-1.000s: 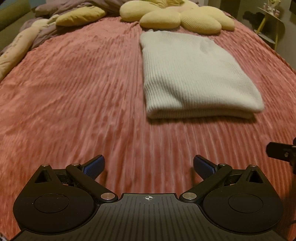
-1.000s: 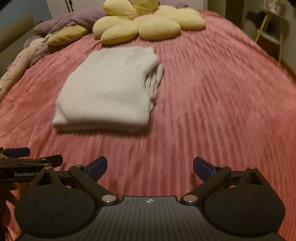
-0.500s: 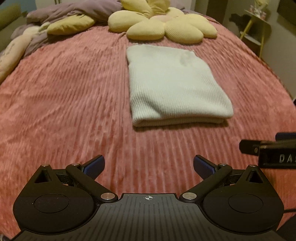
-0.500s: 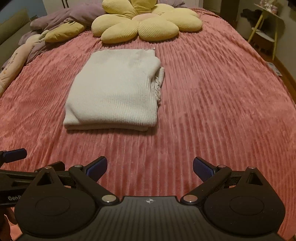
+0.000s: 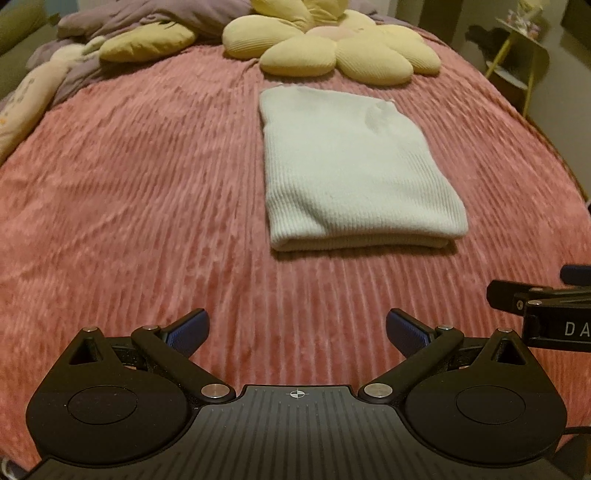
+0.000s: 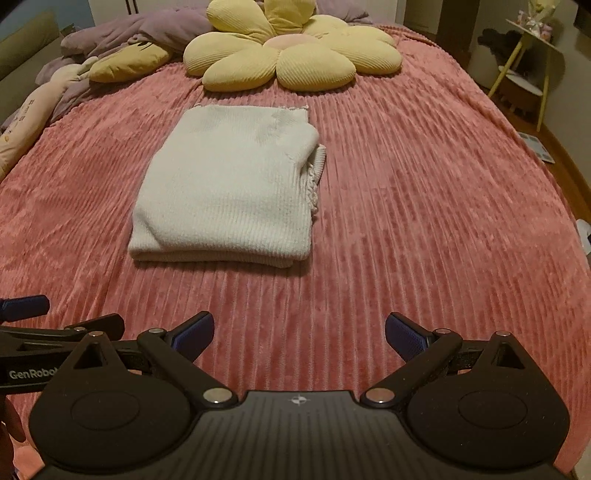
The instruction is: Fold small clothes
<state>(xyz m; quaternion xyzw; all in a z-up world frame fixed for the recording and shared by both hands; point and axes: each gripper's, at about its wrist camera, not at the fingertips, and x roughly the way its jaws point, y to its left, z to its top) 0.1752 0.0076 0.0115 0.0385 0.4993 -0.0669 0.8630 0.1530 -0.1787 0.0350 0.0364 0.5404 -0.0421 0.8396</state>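
Left tool: blue pads spread wide, nothing between them, hanging over bare pink bedspread. Right tool: same, wide apart and empty, also above bare cover. Each tool shows at the edge of the other's view, so the two sit side by side, close together, at the near end of the bed.

Out from there: cream knit garment lies flat on the bedspread, well apart from both tools, no contact. It looks already folded into a thick rectangle w/ stacked layers showing at the near edge. Long axis runs away from the tools, toward the yellow flower cushion at the head end, which sits just beyond the garment's far edge. On its right side a ribbed bit of fabric pokes out past the neat outline.

Key relation: garment is ahead and to the right of the left tool, ahead and to the left of the right tool, i.e. roughly centred btwn them. Neither looks clearly nearer. The loose ribbed bit is on the right tool's side, so my guess is any tidy-up falls to the right; otherwise the fold looks near done.

Purple bedding is bunched at far left, clear of the work.
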